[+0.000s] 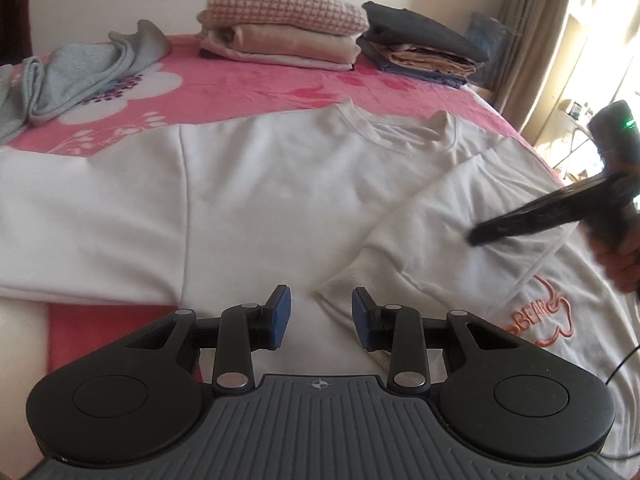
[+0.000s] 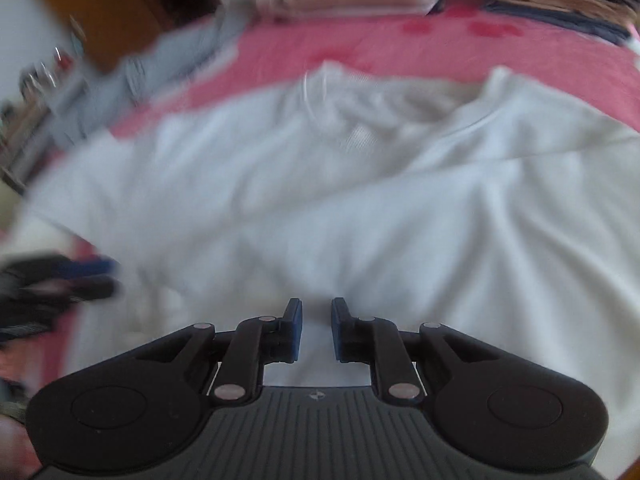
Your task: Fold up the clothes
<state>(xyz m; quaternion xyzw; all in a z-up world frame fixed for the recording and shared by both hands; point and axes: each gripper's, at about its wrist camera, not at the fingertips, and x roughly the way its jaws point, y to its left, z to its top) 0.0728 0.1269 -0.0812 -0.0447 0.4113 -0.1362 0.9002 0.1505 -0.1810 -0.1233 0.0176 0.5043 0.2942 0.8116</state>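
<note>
Left gripper (image 1: pixel 321 316): jaws apart, empty, over folded-in sleeve cuff (image 1: pixel 344 292). Right gripper (image 2: pixel 316 328): jaws narrowly apart, empty, view blurred. White sweatshirt (image 1: pixel 256 184) flat on pink bed (image 1: pixel 248 80). Left view only: orange embroidery (image 1: pixel 540 316), folded stacks (image 1: pixel 280 36) beyond.

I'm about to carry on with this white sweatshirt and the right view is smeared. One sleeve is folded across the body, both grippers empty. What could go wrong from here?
1. The folded sleeve lies loosely, its cuff beside the left gripper; a careless pass could drag it back open.
2. The right gripper appears blurred above the sweatshirt; closing blind may pinch both layers.
3. The other sleeve is unfolded and may skew the fold.
</note>
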